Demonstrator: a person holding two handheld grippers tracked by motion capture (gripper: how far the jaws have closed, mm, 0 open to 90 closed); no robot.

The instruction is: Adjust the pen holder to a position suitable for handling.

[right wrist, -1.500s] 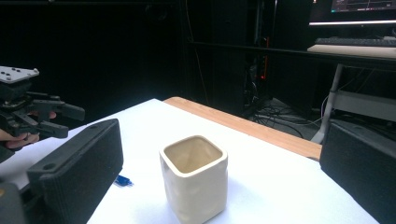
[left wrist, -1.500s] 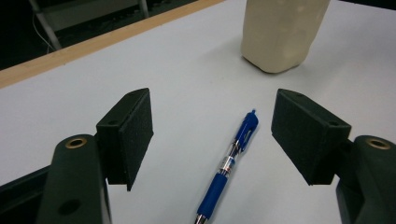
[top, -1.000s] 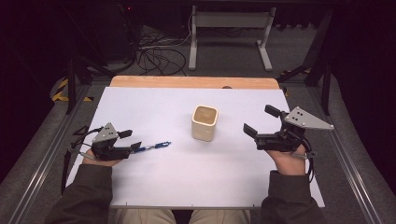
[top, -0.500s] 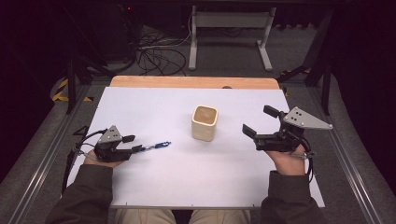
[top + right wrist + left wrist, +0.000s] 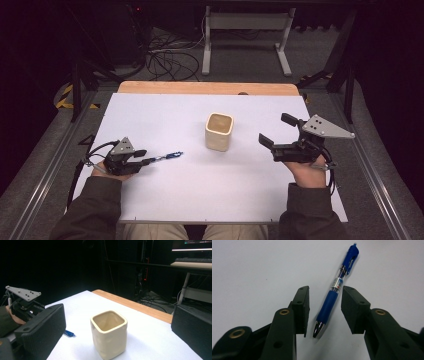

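Blue plastic pen (image 5: 336, 287), w/ clear mid-barrel and chrome tip, lies flat on the matte white table (image 5: 165, 115), between the left gripper's (image 5: 325, 308) flat black rubbery pads (image 5: 355, 307); jaws have just been closing, gaps still visible both sides, no contact. Right gripper (image 5: 278, 131) stands wide open, holding nothing, just beside a squarish, dimpled cream ceramic cup (image 5: 109, 333) mid-table.
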